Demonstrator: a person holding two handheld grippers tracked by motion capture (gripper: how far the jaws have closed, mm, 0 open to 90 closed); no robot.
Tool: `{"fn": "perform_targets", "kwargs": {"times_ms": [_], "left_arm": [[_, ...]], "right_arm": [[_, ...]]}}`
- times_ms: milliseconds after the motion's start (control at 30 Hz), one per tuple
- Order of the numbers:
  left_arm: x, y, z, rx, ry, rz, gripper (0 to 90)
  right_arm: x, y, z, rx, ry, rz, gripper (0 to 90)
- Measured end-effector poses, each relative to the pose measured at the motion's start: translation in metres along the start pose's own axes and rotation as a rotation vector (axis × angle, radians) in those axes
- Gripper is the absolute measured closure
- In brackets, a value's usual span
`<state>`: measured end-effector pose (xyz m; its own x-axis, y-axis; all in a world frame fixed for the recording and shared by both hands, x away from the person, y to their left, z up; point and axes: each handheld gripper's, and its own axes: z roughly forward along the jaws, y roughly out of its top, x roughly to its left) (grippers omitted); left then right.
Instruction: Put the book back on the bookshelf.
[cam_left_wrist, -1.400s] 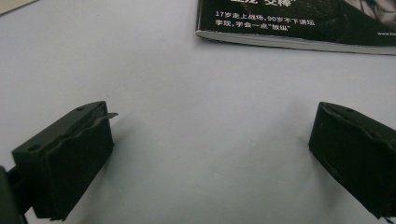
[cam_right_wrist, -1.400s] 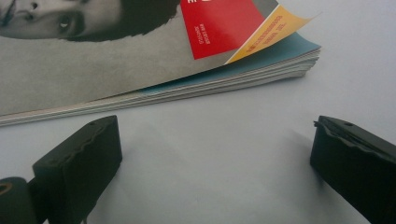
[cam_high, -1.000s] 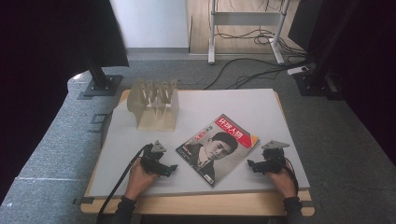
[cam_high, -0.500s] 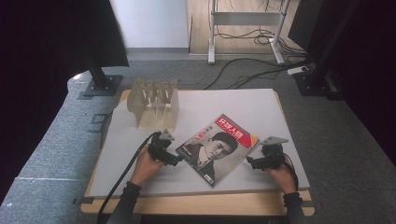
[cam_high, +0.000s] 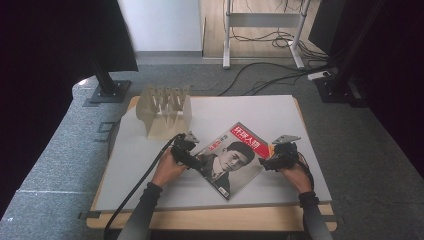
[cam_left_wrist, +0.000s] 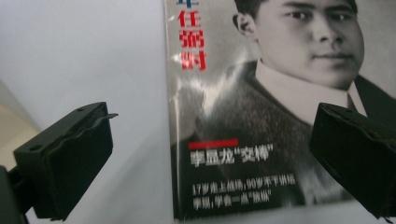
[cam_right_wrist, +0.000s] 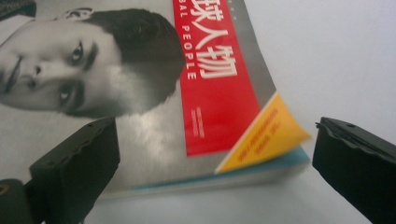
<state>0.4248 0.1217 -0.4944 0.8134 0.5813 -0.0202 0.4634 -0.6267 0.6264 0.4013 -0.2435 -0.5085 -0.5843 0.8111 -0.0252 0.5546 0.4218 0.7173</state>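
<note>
A magazine (cam_high: 231, 159) with a portrait cover and a red title band lies askew on the white tabletop (cam_high: 150, 165). My left gripper (cam_high: 196, 163) is open at the magazine's left edge, its jaws straddling the cover's spine edge (cam_left_wrist: 170, 140). My right gripper (cam_high: 266, 162) is open at the magazine's right corner. In the right gripper view the magazine's yellow corner (cam_right_wrist: 271, 135) curls up slightly between the wide-apart jaws. Neither gripper holds anything.
A beige slotted rack (cam_high: 165, 111) stands at the table's back left. The left gripper's black cable (cam_high: 135, 192) trails off the front edge. Monitor stands (cam_high: 107, 87) and floor cables (cam_high: 270, 75) sit beyond the table.
Both grippers moved inward toward the magazine; the left one travelled furthest, from the table's front left to the magazine's left edge.
</note>
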Motion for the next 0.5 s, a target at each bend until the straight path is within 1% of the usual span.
{"fn": "perform_targets", "kwargs": {"times_ms": [67,167,233,300,367,467,500], "left_arm": [[0.001,0.004,0.004,0.005,-0.003,0.004,0.0],[0.004,0.007,0.011,0.001,-0.015,-0.007,0.0],[0.005,0.009,0.016,-0.006,-0.014,-0.006,0.0],[0.006,0.009,0.022,-0.008,-0.023,-0.006,0.0],[0.005,0.009,0.028,-0.007,-0.028,0.001,0.0],[0.004,0.008,0.037,0.006,-0.042,0.012,0.0],[0.003,0.007,0.039,0.011,-0.052,0.005,0.0]], "right_arm": [[-0.001,0.005,0.005,0.002,0.009,-0.002,0.0],[-0.005,0.012,0.015,0.013,0.013,-0.002,0.0],[-0.007,0.014,0.021,0.022,0.015,-0.001,0.0],[-0.011,0.016,0.027,0.035,0.033,0.005,0.0],[-0.015,0.017,0.035,0.047,0.044,0.004,0.0],[-0.018,0.017,0.039,0.047,0.052,0.008,0.0],[-0.019,0.017,0.040,0.041,0.058,0.009,0.0]]}}
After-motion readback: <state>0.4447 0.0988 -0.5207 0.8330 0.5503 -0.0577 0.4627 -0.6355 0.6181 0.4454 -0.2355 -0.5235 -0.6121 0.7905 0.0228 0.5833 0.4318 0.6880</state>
